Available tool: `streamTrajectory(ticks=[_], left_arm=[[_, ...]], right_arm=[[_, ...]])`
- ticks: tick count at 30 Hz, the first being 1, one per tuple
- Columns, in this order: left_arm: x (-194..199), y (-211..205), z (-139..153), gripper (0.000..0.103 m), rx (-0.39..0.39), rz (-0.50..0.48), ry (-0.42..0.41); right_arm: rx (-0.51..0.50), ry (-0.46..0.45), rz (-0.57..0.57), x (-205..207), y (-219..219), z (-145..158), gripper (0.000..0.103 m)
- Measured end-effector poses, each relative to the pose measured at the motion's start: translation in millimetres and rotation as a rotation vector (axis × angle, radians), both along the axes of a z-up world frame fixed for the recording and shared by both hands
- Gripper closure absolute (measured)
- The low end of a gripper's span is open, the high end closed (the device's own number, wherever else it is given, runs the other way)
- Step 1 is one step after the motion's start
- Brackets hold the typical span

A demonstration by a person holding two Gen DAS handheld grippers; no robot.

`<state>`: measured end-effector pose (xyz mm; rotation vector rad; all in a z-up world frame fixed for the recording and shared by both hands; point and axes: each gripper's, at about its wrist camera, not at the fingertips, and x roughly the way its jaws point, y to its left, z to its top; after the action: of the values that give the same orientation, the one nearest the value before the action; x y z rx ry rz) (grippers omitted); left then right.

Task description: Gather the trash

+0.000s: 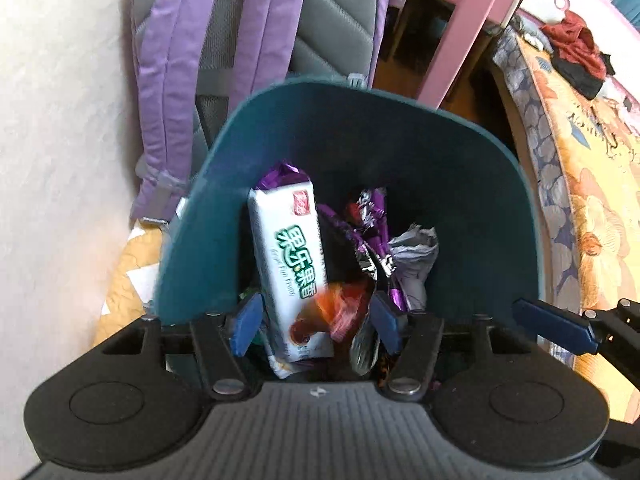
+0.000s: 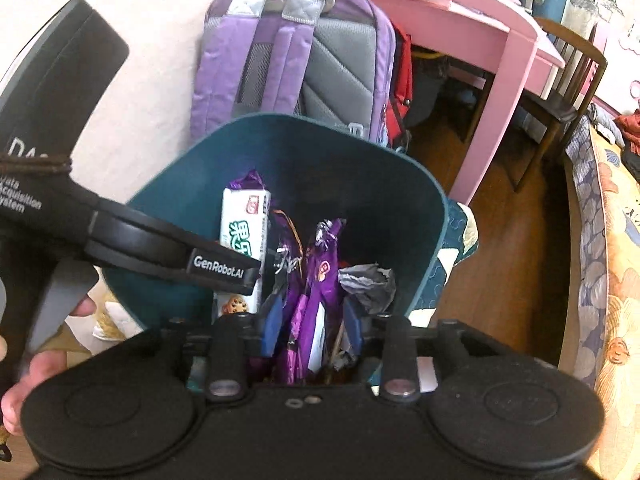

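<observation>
A teal bin [image 1: 460, 168] fills the middle of both views, and both grippers hang over its near rim. Inside it stand a white biscuit packet [image 1: 288, 256], purple wrappers [image 1: 372, 224] and a crumpled grey paper [image 1: 416, 256]. My left gripper [image 1: 316, 322] is open. A blurred orange-red wrapper [image 1: 344, 312] hangs loose between its blue pads [image 1: 246, 324], in front of the packet. My right gripper [image 2: 313, 322] is open too. A purple wrapper [image 2: 316, 304] stands between its pads [image 2: 272, 320], and neither presses on it. The bin [image 2: 400, 208] shows the same trash in the right wrist view.
A purple and grey backpack [image 2: 304, 52] leans on the wall behind the bin, with a red bag [image 2: 402, 92] beside it. Further right stand a pink desk [image 2: 508, 80] and a wooden chair [image 2: 568, 92]. A flowered bedspread [image 1: 592, 184] runs along the right. A hand [image 2: 44, 364] grips the left tool.
</observation>
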<state>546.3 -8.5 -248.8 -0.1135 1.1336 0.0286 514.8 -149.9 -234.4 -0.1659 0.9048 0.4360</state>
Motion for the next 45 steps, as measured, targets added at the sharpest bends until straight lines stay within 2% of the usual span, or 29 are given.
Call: streamTrajectory(ticks=[4,8,14,25,34,36,38,43,45], left_arm=[[-16,0,29,0.042,-0.013,0.001,-0.045],[-41,-4,62,0.042,0.013,-0.023,-0.107],[-88,-10,117,0.042,0.051,-0.044,-0.204],[-176,-12,198,0.041,0.039,-0.035,-0.331],[-237,-11,238,0.039,0.011,-0.023,-0.414],[-248,-12,244,0.036,0.018,-0.021,-0.430],[-261,-13,250,0.028,0.019,-0.016,-0.451],[-288,-17,262,0.027,0.048,-0.026,-0.491],[-299,-18,266,0.023,0.053,-0.025,-0.501]], right_arm=[[0.017,-0.022,0.005,-14,-6,22,0.065],[0.026,-0.063,0.030,-34,-10,50,0.062],[0.065,-0.125,0.049,-69,-22,94,0.060],[0.131,-0.232,0.091,-138,-43,171,0.056],[0.182,-0.308,0.130,-187,-60,211,0.048],[0.184,-0.332,0.145,-201,-63,216,0.046],[0.189,-0.351,0.155,-213,-65,219,0.044],[0.233,-0.377,0.157,-237,-77,227,0.038],[0.247,-0.383,0.154,-246,-83,229,0.033]])
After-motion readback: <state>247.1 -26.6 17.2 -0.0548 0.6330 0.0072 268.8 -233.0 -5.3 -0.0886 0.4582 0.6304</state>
